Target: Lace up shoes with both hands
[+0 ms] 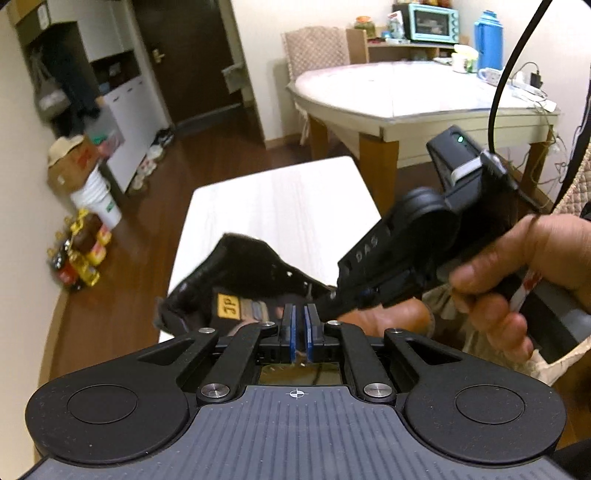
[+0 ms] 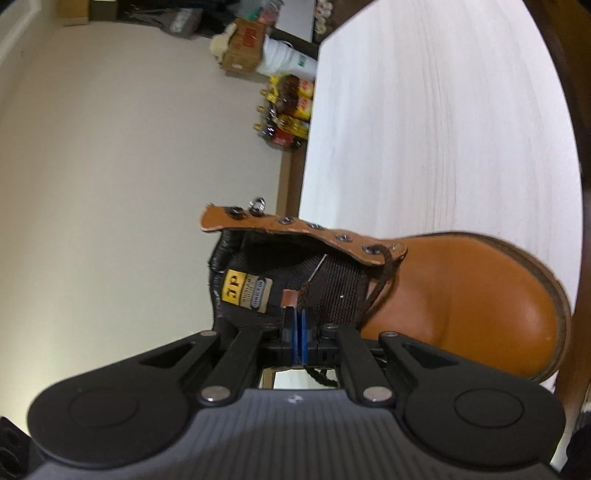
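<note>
A tan leather boot (image 2: pixel 461 295) with a black padded collar and a yellow tongue label lies on the white table (image 2: pixel 443 129). Its flap carries a row of metal eyelets (image 2: pixel 314 225). A dark brown lace (image 2: pixel 380 284) comes out of the lowest eyelet and runs over the mesh tongue into my right gripper (image 2: pixel 298 321), whose blue pads are shut on it. In the left wrist view my left gripper (image 1: pixel 300 325) hovers over the boot (image 1: pixel 240 258) with a narrow gap between its pads and nothing seen in it. A hand (image 1: pixel 517 277) holds the right gripper (image 1: pixel 327 301), which points at the boot's opening.
A larger dining table (image 1: pixel 406 99) stands behind, with a blue flask (image 1: pixel 488 40) and a teal oven (image 1: pixel 432 22) near it. Bottles (image 1: pixel 77 254), a white bucket (image 1: pixel 98 199) and a cardboard box (image 1: pixel 70 166) sit on the wooden floor at the left. A black cable (image 1: pixel 496 92) hangs at the right.
</note>
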Demonstrator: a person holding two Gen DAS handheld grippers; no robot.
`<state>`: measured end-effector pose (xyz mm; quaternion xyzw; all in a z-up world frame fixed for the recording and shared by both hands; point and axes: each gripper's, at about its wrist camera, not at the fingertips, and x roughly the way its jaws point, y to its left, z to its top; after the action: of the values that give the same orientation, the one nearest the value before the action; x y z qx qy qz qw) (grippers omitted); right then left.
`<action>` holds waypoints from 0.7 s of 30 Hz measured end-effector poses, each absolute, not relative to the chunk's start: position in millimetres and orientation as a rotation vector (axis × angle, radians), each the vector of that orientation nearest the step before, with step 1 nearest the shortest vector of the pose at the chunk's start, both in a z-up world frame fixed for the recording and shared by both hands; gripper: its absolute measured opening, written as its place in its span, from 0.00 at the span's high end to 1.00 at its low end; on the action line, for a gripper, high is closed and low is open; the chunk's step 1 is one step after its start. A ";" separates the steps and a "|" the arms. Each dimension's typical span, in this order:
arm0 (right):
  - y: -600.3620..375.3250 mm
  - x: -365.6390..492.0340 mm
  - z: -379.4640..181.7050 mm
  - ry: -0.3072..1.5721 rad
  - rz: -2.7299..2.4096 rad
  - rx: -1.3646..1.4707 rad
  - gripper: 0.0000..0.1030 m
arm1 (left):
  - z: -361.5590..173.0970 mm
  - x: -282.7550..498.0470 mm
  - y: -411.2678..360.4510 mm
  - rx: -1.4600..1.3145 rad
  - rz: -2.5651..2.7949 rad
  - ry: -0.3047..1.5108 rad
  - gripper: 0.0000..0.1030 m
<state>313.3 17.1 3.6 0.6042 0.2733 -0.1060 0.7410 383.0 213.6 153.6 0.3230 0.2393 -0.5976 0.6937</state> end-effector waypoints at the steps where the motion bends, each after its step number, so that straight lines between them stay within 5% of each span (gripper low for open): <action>1: 18.3 316.0 3.2 0.604 -0.241 1.316 0.97 | 152.7 384.3 214.0 0.724 -1.344 0.533 0.93; 21: 6.3 334.1 -3.2 0.612 -0.439 1.258 0.97 | 128.6 389.6 201.8 0.644 -1.456 0.577 0.93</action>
<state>334.1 6.3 -3.2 0.5741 0.2792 -0.2003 0.7432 389.6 201.8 128.6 0.2850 0.2552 -0.6442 0.6623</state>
